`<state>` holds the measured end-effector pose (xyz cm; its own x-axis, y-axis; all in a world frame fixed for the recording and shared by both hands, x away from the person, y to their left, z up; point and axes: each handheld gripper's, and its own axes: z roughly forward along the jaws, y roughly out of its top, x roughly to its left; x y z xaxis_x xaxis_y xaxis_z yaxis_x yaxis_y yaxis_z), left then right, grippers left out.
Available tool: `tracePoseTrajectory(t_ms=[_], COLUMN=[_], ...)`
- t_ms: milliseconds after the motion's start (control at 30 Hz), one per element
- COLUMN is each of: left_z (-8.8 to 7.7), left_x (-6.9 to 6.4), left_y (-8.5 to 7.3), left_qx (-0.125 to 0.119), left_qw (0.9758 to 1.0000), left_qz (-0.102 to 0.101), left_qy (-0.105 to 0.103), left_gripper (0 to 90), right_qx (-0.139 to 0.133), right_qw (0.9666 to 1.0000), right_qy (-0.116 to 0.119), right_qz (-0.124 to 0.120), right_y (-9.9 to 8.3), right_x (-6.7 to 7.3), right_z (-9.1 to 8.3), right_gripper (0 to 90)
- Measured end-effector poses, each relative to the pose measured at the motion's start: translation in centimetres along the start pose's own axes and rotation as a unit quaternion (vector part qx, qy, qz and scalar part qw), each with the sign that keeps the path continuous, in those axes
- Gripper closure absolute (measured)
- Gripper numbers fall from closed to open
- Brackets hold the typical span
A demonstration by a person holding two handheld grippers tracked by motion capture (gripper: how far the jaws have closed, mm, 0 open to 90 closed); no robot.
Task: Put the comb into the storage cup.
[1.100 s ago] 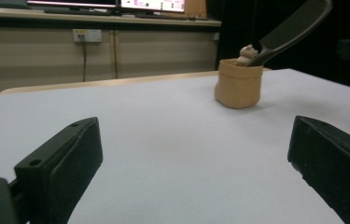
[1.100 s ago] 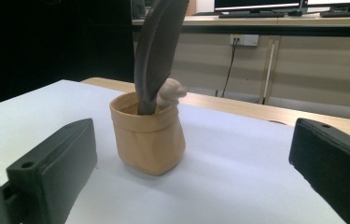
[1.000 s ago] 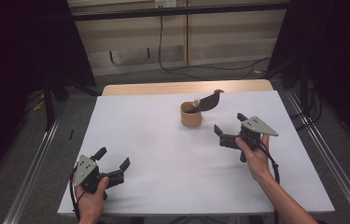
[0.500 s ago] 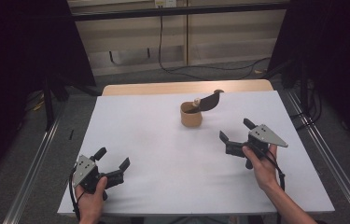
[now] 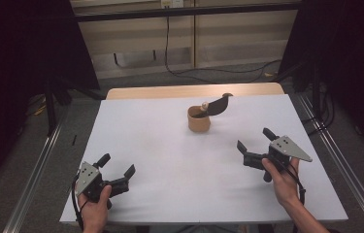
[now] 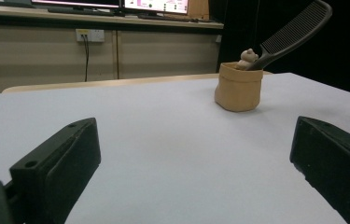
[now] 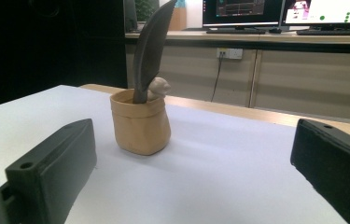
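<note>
Right gripper [image 5: 253,146], jaws spread, empty, is sitting nearer the tan soft pouch [image 5: 199,121] lying far-left of it; black comb [image 5: 218,103] is leaning right.

The lower end of the comb [image 6: 294,35] is hidden inside the tan pouch [image 6: 238,88]. Beside it, a small pale figure [image 6: 247,57] pokes above the pouch's rim, too small to identify.
</note>
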<state>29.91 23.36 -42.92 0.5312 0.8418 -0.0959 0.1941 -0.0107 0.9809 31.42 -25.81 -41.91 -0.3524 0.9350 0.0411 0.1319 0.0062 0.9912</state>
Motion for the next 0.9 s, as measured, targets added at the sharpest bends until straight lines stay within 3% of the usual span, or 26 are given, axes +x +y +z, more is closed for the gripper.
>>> tracePoseTrajectory(t_ms=[333, 633, 900], left_z=[-0.1, -0.1, -0.3], left_x=[-0.1, -0.2, -0.1], left_y=[0.0, 0.0, 0.1], left_qx=[0.005, 0.004, 0.005], left_qw=[1.0000, 1.0000, 0.9999], left_qz=[0.004, -0.002, 0.008], left_qy=[0.001, 0.003, 0.011], left_gripper=[1.9, 1.8, 1.9], right_qx=[0.002, 0.017, 0.007], right_qw=[1.0000, 0.9997, 0.9996], right_qy=[0.003, -0.014, -0.022], right_qz=[-0.006, -0.012, -0.017], right_y=[-0.5, -1.7, -2.2], right_x=[-0.6, -1.6, -2.2], right_z=[-2.2, -4.5, -6.6], right_gripper=[0.0, 0.0, 0.0])
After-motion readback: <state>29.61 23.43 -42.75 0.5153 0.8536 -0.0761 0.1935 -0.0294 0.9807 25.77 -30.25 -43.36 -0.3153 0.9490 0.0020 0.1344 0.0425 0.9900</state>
